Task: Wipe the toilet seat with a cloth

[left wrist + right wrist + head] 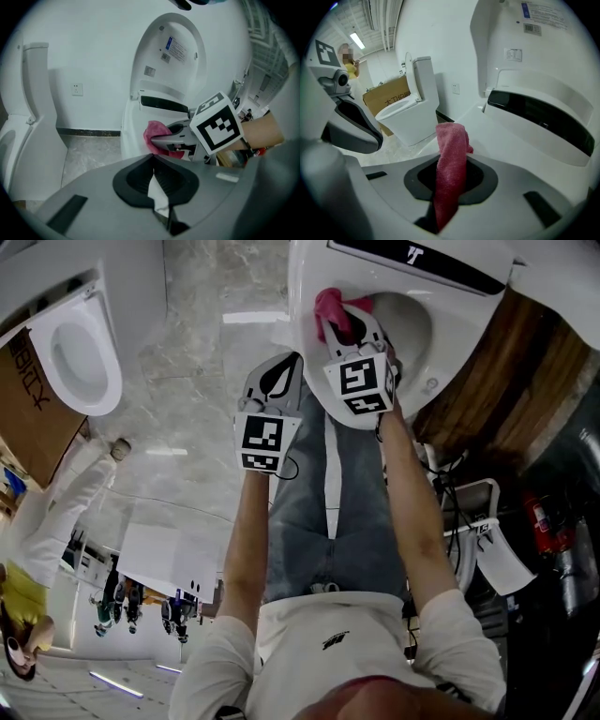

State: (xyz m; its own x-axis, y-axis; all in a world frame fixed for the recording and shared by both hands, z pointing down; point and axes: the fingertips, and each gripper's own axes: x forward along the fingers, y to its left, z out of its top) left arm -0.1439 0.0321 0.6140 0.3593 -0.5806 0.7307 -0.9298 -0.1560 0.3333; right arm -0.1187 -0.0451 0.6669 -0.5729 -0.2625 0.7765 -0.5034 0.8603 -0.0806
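While the right gripper (349,322) has its jaws closed tight on the pink cloth (328,310), the free end of the cloth is over the left side of the toilet seat (302,343), at the edge of the bowl. I cannot tell if it touches the seat. The left gripper (277,371) hangs just beside the toilet, above the floor. Its jaws are together, or almost, and they hold nothing. The lid (174,51) stands upright, so the whole ring of the seat is free to reach.

To do this step well, I think the cloth should be pressed flat on the seat and not only with its tip, because a loose end would slide without cleaning. The hand should go down until the cloth folds under the jaws, then move slowly along the ring with even pressure. The hard jaw tips should not scratch the plastic. The path should stay on top of the ring, so that the cloth does not dip into the bowl.
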